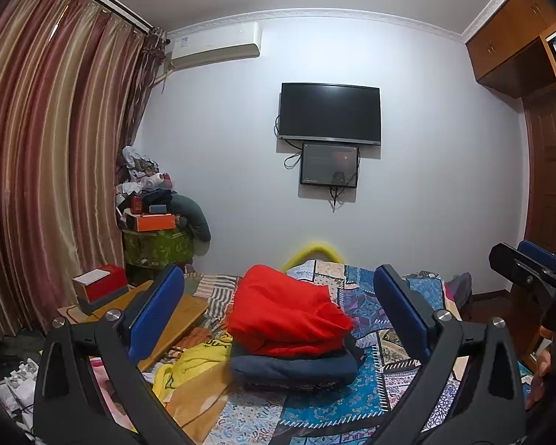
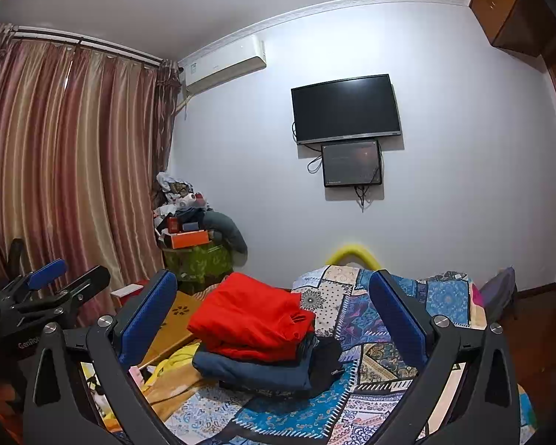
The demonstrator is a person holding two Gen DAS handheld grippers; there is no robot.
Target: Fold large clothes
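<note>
I face a bed (image 1: 352, 400) with a patterned quilt. On it sits a stack of folded clothes (image 2: 255, 348), a red garment (image 1: 285, 311) on top. My left hand-held gripper (image 1: 278, 307) and right hand-held gripper (image 2: 274, 307) hover wide open, empty. I should next pick an unfolded piece, perhaps the yellow garment (image 1: 189, 367) beside the stack.

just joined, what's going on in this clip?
A person holds a two-finger gripper in each hand over a bed with a patchwork bedspread. Both the left gripper and the right gripper are open and empty, raised above the bed. A stack of folded clothes sits on it: a red garment on top of a dark blue one. A yellow garment lies unfolded beside the stack.
</note>
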